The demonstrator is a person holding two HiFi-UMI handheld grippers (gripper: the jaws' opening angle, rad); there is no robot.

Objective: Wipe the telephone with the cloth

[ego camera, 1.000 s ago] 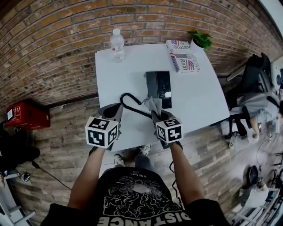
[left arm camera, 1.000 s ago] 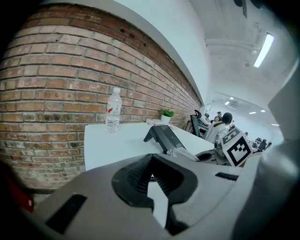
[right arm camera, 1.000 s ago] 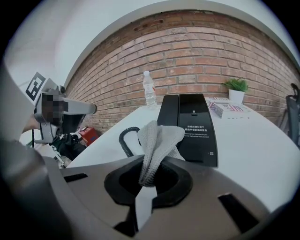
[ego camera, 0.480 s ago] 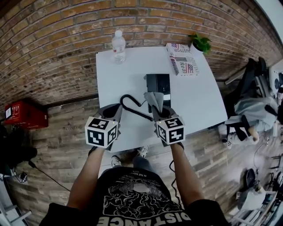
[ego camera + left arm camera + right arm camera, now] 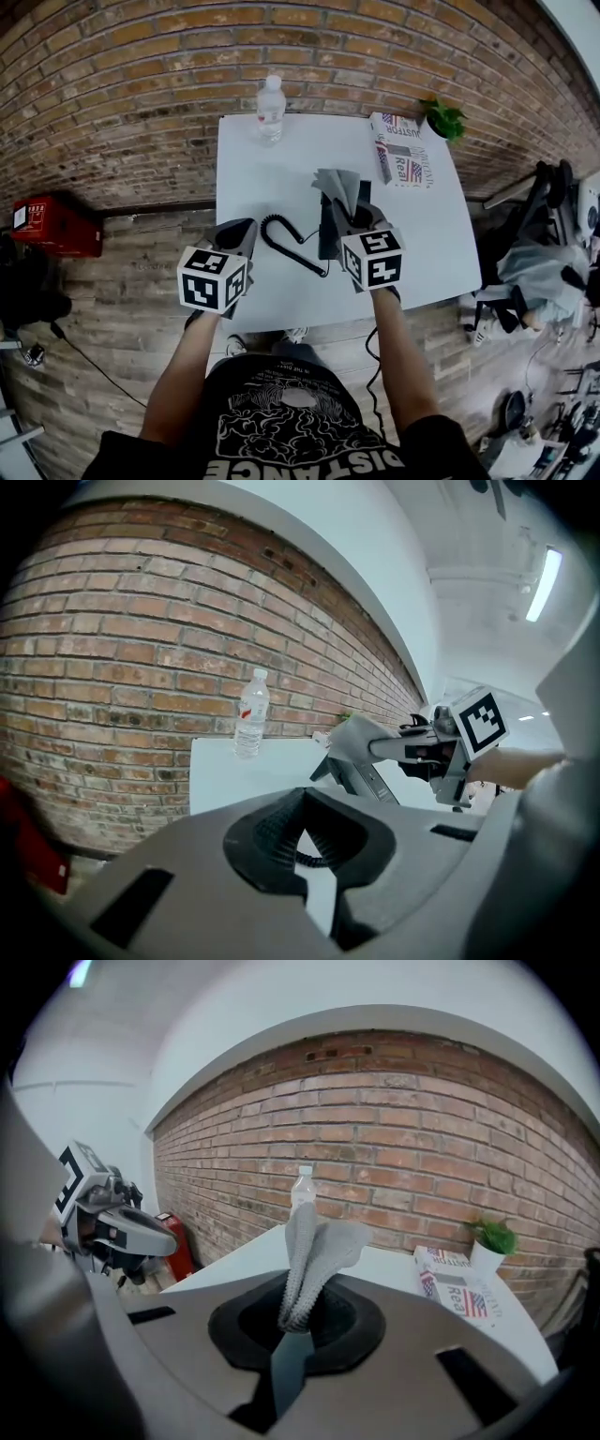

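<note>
Forward over the white desk (image 5: 272, 178) has gone the right gripper (image 5: 349, 211), clamped on the crumpled grey cloth (image 5: 337, 183). The cloth now hangs above the black desk telephone (image 5: 326, 236) just beneath, so wiping looks ready to begin. To the near left, the left gripper (image 5: 239, 232) hovers with its jaws together on nothing.

The white table (image 5: 262, 187) bears a water bottle (image 5: 270, 110), telephone (image 5: 328, 239), book (image 5: 401, 161) and potted plant (image 5: 443, 120).
</note>
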